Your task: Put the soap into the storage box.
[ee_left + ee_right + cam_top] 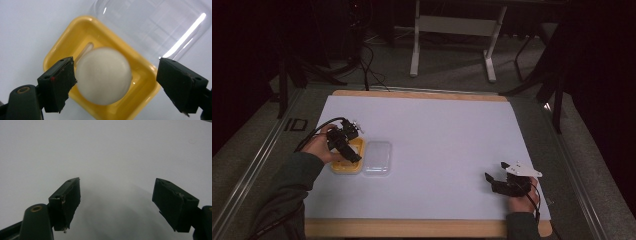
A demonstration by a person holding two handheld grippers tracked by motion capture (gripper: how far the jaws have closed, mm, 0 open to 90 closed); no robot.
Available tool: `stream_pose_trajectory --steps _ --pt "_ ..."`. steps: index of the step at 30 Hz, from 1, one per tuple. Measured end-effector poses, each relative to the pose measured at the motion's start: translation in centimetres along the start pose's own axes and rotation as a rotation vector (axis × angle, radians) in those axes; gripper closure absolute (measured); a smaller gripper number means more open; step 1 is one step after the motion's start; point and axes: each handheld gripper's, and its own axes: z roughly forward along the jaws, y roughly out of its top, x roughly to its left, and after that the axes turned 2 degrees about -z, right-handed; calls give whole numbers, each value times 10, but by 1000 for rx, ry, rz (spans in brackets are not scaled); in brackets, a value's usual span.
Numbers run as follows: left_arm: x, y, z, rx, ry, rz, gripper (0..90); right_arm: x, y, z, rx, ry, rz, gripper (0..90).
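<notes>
Left gripper gapes around a blurred white ball — hiding the yellow tray's floor.

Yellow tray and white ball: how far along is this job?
Done: the clear lid lies beside the yellow tray, off it. In hand: the left gripper, jaws open, brackets the white ball over the tray, one pad near it, not clamped. Left: gripping or releasing it. The right gripper waits open.

- One yellow tray, at nine o'clock on the mat.
- One white ball, over the tray.
- One clear lid, at the tray's three o'clock.
- Two grippers: left, right.
- One white mat.
</notes>
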Motion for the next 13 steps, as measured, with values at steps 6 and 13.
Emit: stream_pose_trajectory --steps 6,13 --pt "-9 7 -1 -26 -9 18 259 0 0 0 -1 0 1 222" --pt "-24 13 1 -79 -15 21 305 -1 0 0 4 1 5 221"
